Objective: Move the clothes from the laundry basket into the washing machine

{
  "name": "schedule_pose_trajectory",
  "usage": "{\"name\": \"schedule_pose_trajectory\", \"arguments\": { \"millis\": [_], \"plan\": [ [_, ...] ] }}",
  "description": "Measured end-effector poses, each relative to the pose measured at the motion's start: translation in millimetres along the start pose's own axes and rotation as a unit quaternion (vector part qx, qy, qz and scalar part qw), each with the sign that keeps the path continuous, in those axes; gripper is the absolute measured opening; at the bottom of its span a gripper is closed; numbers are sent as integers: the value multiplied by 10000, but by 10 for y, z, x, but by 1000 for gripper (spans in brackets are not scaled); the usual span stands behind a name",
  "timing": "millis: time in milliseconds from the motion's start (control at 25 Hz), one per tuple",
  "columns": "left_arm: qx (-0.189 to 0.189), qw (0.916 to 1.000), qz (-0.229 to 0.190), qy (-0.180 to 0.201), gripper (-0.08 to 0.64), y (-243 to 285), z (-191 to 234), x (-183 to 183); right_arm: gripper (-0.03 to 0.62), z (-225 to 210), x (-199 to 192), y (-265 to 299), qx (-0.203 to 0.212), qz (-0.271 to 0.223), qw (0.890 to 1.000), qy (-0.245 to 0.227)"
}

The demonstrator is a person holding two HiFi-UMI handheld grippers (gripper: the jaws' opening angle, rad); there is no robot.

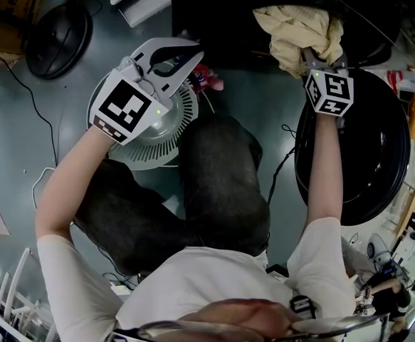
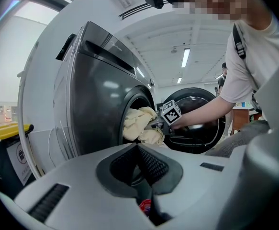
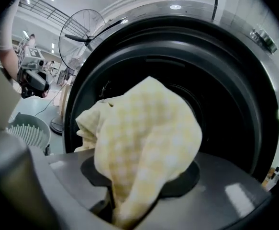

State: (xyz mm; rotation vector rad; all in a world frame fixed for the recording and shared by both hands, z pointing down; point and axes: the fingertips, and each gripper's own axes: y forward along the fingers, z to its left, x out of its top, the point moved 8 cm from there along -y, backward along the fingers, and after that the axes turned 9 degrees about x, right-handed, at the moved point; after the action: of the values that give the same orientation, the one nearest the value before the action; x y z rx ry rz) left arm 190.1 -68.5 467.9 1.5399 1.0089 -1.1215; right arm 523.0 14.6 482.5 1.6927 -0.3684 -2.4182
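The right gripper [image 1: 315, 63] is clenched on a yellow checked cloth [image 3: 144, 143] at the mouth of the washing machine [image 3: 256, 56], while the left gripper [image 1: 191, 61], jaws together and empty, hangs over the laundry basket [image 1: 187, 120].

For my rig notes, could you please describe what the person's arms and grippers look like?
The left gripper and right gripper have pale grey bodies. Each carries a white cube with black square markers: the left cube, beside a small green light, and the right cube. The arms are bare below short white sleeves.
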Motion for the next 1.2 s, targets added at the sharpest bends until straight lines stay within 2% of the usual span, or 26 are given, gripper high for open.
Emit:
{"name": "schedule_pose_trajectory", "arguments": {
  "millis": [280, 440, 600, 840, 960, 1200],
  "plan": [
    [110, 9999, 9, 10, 6, -127, 54, -61, 227, -139, 21, 259, -565, 42, 9960, -686],
    [237, 9997, -6, -100, 6, -197, 101, -99, 230, -116, 48, 497, -399, 219, 9883, -1458],
    [329, 9993, 7, -193, 5, -254, 168, -119, 230, -27, -54, 744, -227, 500, 9731, -2237],
    [377, 9989, 92, -244, 6, -292, 156, -153, 233, 93, -169, 1023, -168, 661, 9416, -3298],
    [326, 9991, 198, -172, 6, -318, 108, -203, 233, 105, -206, 1136, -185, 683, 9299, -3608],
    [326, 9990, 260, -153, 6, -343, 53, -233, 238, 61, -273, 1324, -156, 912, 9159, -3905]
  ]
}}
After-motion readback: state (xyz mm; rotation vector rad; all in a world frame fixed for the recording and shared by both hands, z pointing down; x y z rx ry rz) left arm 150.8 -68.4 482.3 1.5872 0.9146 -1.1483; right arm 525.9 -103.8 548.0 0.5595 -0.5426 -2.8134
